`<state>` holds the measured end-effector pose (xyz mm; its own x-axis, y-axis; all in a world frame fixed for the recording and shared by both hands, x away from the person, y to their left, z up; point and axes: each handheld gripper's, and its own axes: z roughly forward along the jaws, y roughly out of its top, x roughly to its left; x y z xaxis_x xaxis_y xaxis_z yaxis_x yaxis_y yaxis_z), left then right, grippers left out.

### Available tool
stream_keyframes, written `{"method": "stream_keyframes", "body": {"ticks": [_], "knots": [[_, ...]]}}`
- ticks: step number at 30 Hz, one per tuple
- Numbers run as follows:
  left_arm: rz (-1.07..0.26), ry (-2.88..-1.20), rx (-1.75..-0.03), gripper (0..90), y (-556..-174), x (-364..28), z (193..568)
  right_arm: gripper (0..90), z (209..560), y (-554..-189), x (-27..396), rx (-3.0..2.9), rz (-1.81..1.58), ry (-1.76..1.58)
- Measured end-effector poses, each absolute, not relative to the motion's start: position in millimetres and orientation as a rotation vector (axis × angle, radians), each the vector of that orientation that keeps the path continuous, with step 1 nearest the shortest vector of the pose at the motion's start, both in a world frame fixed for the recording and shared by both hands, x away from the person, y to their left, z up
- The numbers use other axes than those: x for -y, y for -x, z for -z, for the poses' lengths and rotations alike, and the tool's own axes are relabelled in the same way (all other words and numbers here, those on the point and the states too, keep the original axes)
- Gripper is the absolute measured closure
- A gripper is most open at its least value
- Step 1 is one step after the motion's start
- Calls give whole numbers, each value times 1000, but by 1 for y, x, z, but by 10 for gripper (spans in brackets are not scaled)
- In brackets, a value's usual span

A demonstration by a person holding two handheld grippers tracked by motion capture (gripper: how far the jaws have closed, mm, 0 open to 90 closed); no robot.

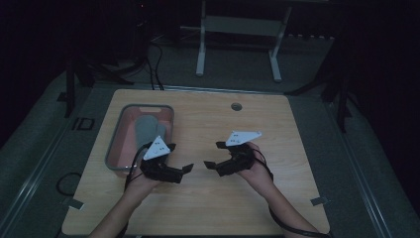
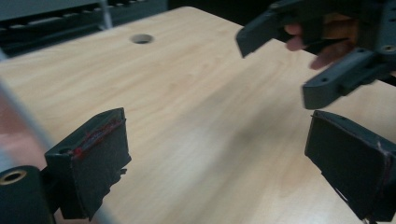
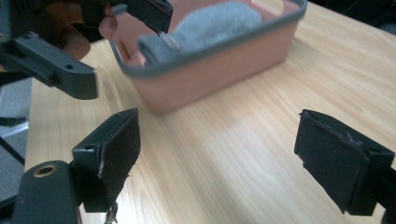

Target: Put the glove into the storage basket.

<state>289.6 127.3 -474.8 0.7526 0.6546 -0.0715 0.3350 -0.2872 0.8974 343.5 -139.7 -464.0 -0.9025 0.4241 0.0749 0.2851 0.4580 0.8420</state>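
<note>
Grey cloth point(image 3: 205, 28) half-hidden in tub point(image 3: 224, 74), tools agape

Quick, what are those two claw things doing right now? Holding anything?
Left gripper: open, holding nothing, above the table.
Right gripper: open, holding nothing.

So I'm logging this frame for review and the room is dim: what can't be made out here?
- Grey cloth in the pink bin: in the high view the left gripper covers its near end; dim light hides its folds.
- Same cloth, right gripper view: blurred, left gripper in front.
- Bin floor: hidden by the cloth.
- Right gripper: the hand hides its grip.
</note>
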Motion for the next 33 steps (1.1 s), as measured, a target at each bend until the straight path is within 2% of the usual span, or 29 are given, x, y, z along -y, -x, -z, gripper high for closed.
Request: {"method": "stream_keyframes", "body": {"ticks": [9, 21, 33], "knots": [[-309, -1930, -679, 65, -280, -94, 501, 145, 487, -330, 182, -2547, -1398, -650], [-226, -1959, -598, 66, -275, -76, 537, 139, 526, -315, 218, -2554, -1365, -678], [-258, -1973, -574, 65, -276, -66, 555, 142, 549, -307, 249, -2542, -1321, -758]]}}
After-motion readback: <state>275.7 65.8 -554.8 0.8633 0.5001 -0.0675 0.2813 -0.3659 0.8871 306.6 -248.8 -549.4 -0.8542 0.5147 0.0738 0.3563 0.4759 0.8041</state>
